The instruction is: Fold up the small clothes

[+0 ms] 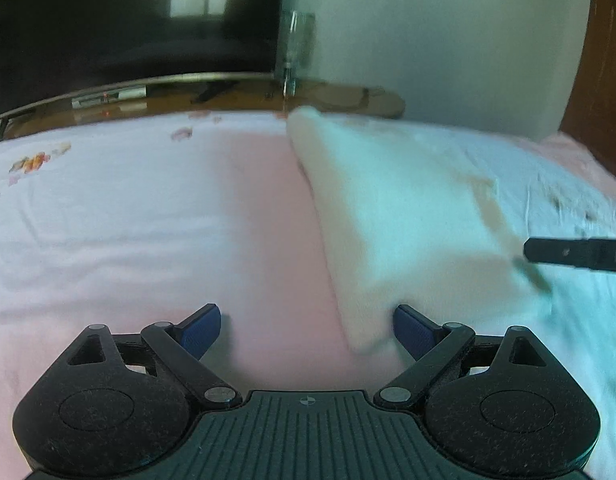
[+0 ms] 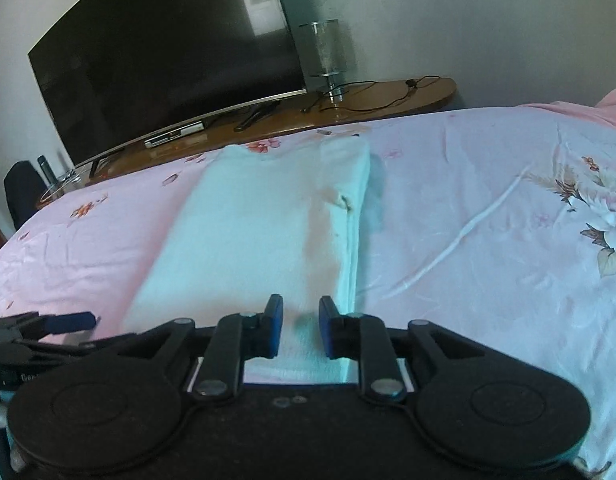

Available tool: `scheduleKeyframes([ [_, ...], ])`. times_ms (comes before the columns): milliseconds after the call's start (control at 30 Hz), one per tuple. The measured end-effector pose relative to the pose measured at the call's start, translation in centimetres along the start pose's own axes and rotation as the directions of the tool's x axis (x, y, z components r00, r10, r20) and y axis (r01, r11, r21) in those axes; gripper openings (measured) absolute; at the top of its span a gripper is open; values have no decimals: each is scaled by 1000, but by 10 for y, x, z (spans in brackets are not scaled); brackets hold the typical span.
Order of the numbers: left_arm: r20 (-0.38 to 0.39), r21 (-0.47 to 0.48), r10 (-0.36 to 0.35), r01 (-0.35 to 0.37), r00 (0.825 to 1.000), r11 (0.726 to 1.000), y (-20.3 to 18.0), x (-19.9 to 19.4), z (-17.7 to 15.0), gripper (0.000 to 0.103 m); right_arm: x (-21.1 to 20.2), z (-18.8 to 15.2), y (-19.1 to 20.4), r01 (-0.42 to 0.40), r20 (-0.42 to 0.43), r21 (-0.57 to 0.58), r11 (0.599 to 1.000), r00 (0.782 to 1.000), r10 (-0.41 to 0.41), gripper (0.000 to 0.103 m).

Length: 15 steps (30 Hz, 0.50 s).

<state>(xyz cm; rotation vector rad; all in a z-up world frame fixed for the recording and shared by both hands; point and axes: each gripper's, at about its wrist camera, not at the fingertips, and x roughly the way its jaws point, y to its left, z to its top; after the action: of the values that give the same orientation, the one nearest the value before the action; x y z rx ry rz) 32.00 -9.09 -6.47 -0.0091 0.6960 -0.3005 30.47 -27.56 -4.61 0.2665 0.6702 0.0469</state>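
A white garment (image 1: 400, 216) lies folded into a long strip on the pink floral bedsheet (image 1: 148, 220). My left gripper (image 1: 306, 330) is open wide, low over the sheet, at the strip's near left corner; its right pad (image 1: 412, 330) touches the cloth edge. In the right wrist view the same garment (image 2: 260, 232) runs away from me. My right gripper (image 2: 301, 326) is partly open over the strip's near end, holding nothing. The left gripper's blue fingertip (image 2: 70, 322) shows at the left edge. The right gripper's black finger (image 1: 576, 254) shows at the strip's right side.
A wooden shelf (image 2: 388, 98) runs behind the bed with a dark television (image 2: 160, 56), a glass vase (image 2: 326, 56) and cables on it. Grey wall behind. The bedsheet (image 2: 488, 220) stretches to the right with flower prints.
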Motion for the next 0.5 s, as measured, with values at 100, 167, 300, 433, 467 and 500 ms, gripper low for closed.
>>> scheduleKeyframes([
  [100, 43, 23, 36, -37, 998, 999, -8, 14, 28, 93, 7, 20, -5, 21, 48, -3, 1000, 999, -21, 18],
  [167, 67, 35, 87, -90, 994, 995, -12, 29, 50, 93, 16, 38, -7, 34, 80, -2, 999, 996, -34, 17],
  [300, 56, -58, 115, -112, 992, 992, -2, 61, 82, 92, 46, 67, -10, 38, 113, 5, 999, 993, -38, 17],
  [433, -90, -110, 31, -40, 995, 993, 13, 104, 83, 103, 92, 59, -13, 115, 2, -102, 988, 993, -115, 15],
  [467, -94, -113, 23, -34, 995, 993, 16, 103, 85, 103, 92, 58, -13, 114, 13, -127, 985, 994, -113, 15],
  [500, -89, -97, 34, -43, 995, 994, 15, 98, 86, 103, 89, 60, -12, 111, 4, -140, 984, 994, -112, 15],
])
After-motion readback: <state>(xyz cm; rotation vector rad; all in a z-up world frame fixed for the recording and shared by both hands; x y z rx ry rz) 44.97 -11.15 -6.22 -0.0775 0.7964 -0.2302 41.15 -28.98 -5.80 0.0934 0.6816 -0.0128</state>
